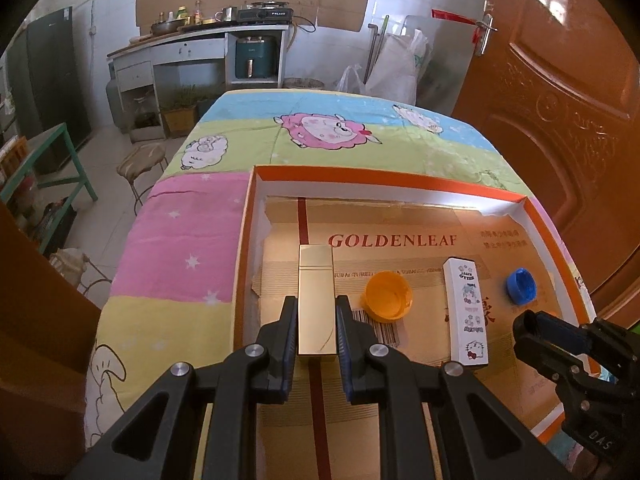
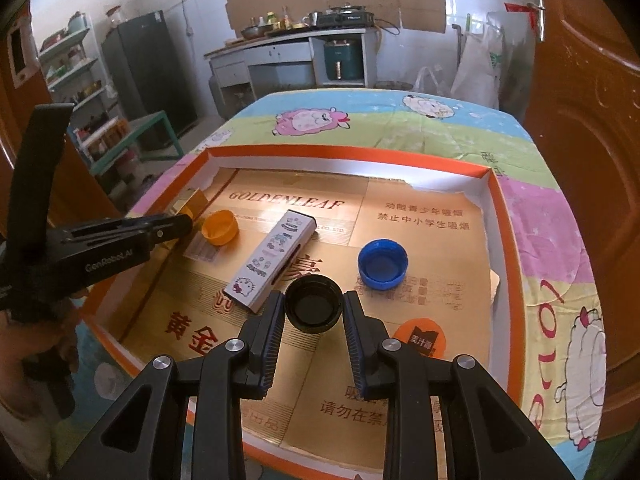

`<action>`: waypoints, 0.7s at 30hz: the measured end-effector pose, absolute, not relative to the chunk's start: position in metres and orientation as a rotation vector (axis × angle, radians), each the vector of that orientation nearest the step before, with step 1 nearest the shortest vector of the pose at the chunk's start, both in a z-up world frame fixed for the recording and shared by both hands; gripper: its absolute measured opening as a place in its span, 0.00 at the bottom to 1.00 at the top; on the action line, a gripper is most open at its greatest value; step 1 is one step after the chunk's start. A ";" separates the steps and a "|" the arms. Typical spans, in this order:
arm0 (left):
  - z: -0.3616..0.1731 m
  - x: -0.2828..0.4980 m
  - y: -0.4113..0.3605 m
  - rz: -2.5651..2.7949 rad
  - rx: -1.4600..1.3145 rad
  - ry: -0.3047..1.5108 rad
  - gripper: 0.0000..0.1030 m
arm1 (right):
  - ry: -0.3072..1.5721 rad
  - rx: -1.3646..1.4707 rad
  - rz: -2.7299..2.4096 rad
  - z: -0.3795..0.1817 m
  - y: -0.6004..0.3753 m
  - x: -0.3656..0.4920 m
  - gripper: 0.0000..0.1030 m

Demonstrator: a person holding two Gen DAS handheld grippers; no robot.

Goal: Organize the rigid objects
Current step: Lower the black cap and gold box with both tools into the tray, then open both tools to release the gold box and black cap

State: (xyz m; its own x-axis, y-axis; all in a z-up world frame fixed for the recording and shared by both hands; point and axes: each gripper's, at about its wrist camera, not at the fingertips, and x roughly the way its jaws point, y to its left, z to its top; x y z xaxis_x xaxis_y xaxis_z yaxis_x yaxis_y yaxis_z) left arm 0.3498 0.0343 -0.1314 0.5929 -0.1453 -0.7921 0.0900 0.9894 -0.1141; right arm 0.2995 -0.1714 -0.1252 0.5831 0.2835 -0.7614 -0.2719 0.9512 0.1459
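Nearest in the right wrist view, the right gripper (image 2: 314,310) has its pads pressed on either side of a black cap (image 2: 314,307), open mouth up, low over the tray (image 2: 505,216); the hold is only on the round rim, so the cap could, I judge, squirt out or tip if the squeeze slackens. In the left wrist view the left gripper (image 1: 316,312) is clamped on the near part of a gold box (image 1: 316,298); its long axis runs straight away from the camera, the lidded end pointing far; gripped near one end, it may droop or twist once lifted, and its smooth sides could slip. Just right of it lies an orange cap (image 1: 387,296), mouth up; swinging the box could knock it. Further right the white cartoon box (image 1: 466,312) lies lengthwise near-to-far; beyond it sits a blue cap (image 1: 521,286), near the tray's right wall.
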 end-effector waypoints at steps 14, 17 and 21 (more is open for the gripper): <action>-0.136 0.351 0.029 -0.134 -0.043 0.921 0.18 | 0.916 -0.028 0.291 -0.133 -0.167 0.303 0.30; -0.136 0.350 0.028 -0.142 -0.045 0.917 0.18 | 0.920 -0.040 0.282 -0.136 -0.167 0.304 0.30; -0.135 0.349 0.029 -0.142 -0.044 0.913 0.23 | 0.917 -0.044 0.281 -0.137 -0.165 0.305 0.30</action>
State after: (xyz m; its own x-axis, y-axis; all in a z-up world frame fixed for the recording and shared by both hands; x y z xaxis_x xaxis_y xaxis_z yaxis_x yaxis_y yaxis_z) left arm 0.3486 0.0293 -0.1352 0.6029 -0.1416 -0.7852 0.1042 0.9897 -0.0984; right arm 0.3046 -0.1651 -0.1370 0.5743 0.2210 -0.7882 -0.2585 0.9626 0.0815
